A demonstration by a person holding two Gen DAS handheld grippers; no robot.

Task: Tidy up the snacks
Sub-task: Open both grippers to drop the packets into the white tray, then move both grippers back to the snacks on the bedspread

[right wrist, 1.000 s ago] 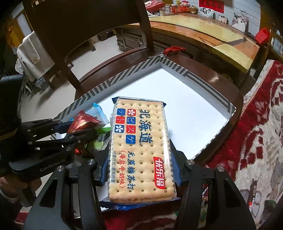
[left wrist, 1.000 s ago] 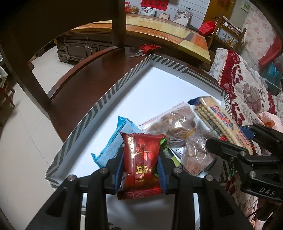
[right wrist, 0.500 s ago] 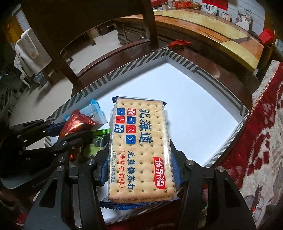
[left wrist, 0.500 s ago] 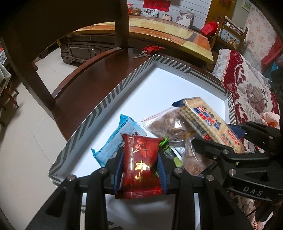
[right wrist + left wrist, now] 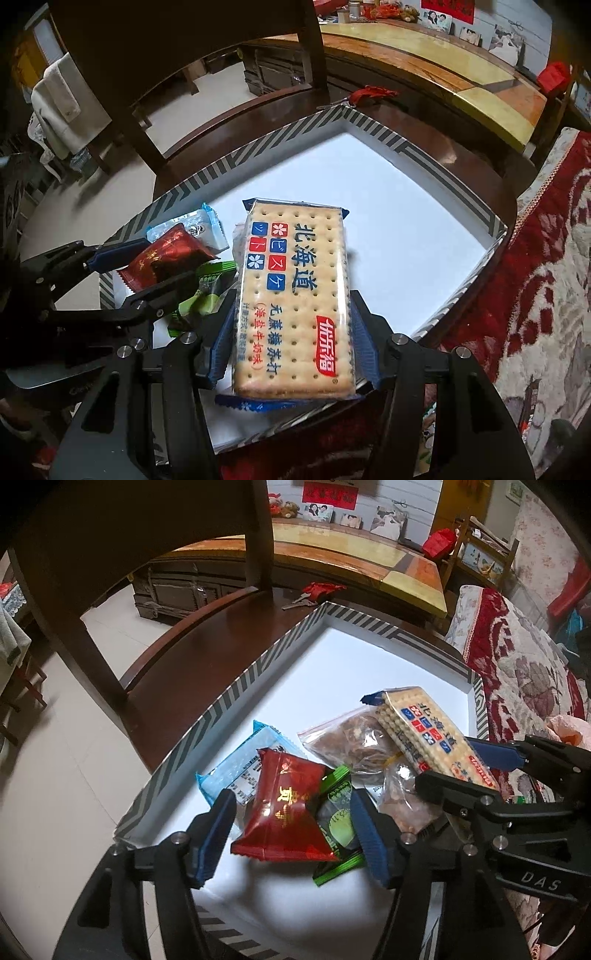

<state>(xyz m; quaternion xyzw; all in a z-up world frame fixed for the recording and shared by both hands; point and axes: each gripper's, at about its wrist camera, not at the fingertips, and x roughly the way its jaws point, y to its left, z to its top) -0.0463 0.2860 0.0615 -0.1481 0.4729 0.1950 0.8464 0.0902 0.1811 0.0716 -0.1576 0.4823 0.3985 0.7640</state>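
A white box with a striped rim (image 5: 236, 694) sits on a dark wooden chair seat. In its near corner lie a light blue packet (image 5: 240, 768), a green packet (image 5: 338, 819) and a clear bag of brown snacks (image 5: 358, 738). A red foil packet (image 5: 288, 786) rests tilted on this pile between the jaws of my left gripper (image 5: 290, 812), which are opening; the pads stand clear of it. My right gripper (image 5: 291, 332) is shut on a long pack of soda crackers (image 5: 295, 295), held just above the box's near right side.
The far half of the box floor (image 5: 388, 206) is bare white. Keys with a red tassel (image 5: 317, 590) lie on the chair seat behind the box. The chair back post (image 5: 258, 535) rises at the far side. A red floral cover (image 5: 535, 295) lies to the right.
My left gripper's jaws have spread and let go of the red packet, which has tipped onto the pile. The right gripper still holds the cracker pack in the same place.
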